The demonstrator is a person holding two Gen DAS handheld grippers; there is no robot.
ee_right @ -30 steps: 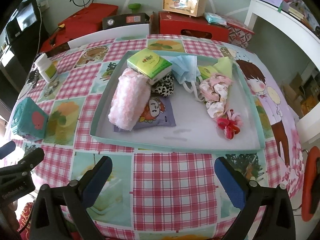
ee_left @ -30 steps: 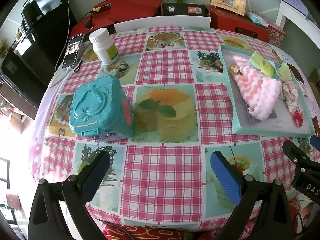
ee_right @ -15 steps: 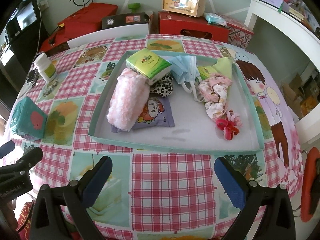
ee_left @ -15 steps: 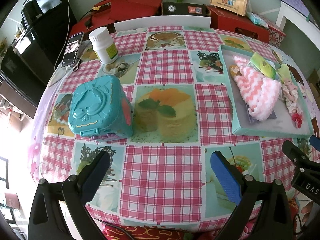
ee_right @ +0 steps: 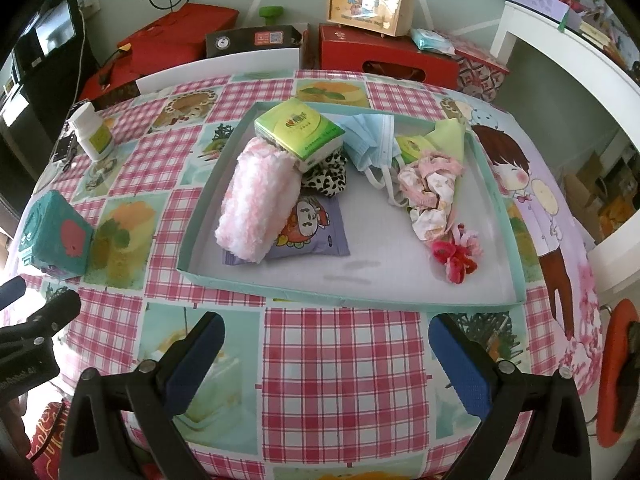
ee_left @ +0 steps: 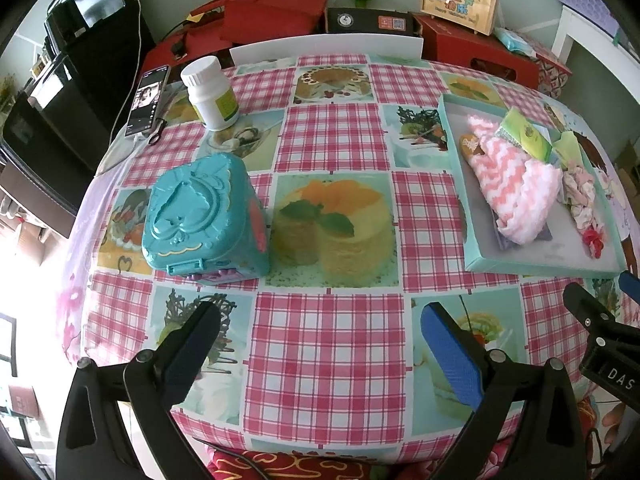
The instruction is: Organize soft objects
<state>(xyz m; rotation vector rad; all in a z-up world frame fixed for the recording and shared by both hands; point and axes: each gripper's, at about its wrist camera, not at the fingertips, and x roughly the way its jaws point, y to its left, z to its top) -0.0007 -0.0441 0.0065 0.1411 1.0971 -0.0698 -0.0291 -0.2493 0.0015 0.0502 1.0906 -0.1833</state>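
A shallow teal tray (ee_right: 280,286) on the checked tablecloth holds soft things: a rolled pink towel (ee_right: 258,204), a green tissue pack (ee_right: 299,132), a purple snack bag (ee_right: 308,226), a leopard-print cloth (ee_right: 326,178), a blue face mask (ee_right: 368,140), a floral cloth (ee_right: 430,192) and red hair ties (ee_right: 454,256). The tray (ee_left: 528,268) also shows at the right of the left wrist view with the towel (ee_left: 516,184). My right gripper (ee_right: 326,360) is open and empty, in front of the tray. My left gripper (ee_left: 320,348) is open and empty, near the front edge.
A teal toy box (ee_left: 204,216) stands on the left, also in the right wrist view (ee_right: 54,236). A white pill bottle (ee_left: 210,94) and a phone (ee_left: 146,100) lie at the back left. Red boxes (ee_right: 384,56) and a wooden case (ee_right: 370,8) stand behind the table.
Both grippers have drifted very slightly; the tray sits a touch farther in the right wrist view. Nothing was grasped or released.
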